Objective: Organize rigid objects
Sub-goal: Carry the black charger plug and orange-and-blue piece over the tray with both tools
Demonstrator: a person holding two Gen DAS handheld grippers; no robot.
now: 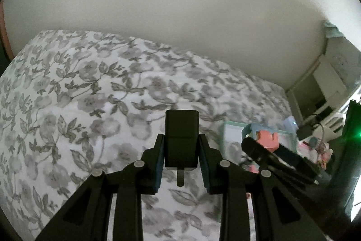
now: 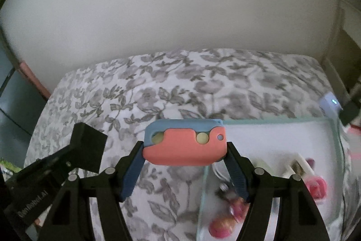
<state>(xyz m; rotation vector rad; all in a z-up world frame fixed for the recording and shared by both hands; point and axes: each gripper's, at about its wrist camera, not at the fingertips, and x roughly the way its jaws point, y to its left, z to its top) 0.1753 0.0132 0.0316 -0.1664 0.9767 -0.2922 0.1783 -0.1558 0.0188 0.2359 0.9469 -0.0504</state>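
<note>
Best bet here, I think: carry both things over the tray (image 2: 334, 134) and lower them before letting go, since there are already small bits inside to land on. Left gripper (image 1: 181, 164) is clamped tight on a black plug (image 1: 181, 139), prong hanging down. Right gripper (image 2: 185, 164) sits fairly wide, pinching a pink-and-blue toy (image 2: 185, 143) by its ends. Both are held above the bedspread (image 1: 90, 87), tilted steeply down, toy right at the tray's near corner.

Small items in the clear tray (image 2: 334, 143) blur beyond telling.
</note>
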